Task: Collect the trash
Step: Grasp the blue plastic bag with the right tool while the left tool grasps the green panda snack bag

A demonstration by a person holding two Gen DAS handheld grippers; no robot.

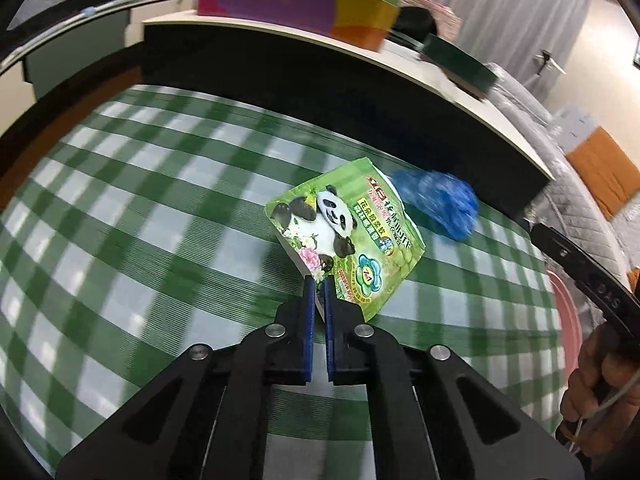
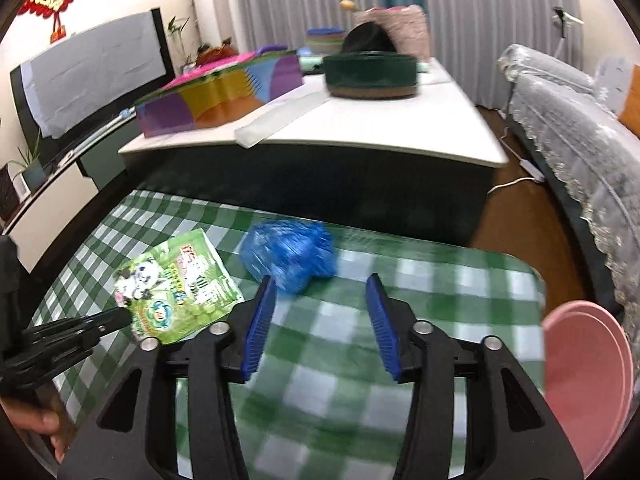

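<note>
Our left gripper (image 1: 319, 286) is clenched on just one corner of the panda tissue pack (image 1: 344, 240) over the checked tablecloth (image 1: 120, 240), so it could easily slip out, while our right gripper (image 2: 320, 312) hangs wide open near the crumpled blue bag (image 2: 288, 256).
</note>
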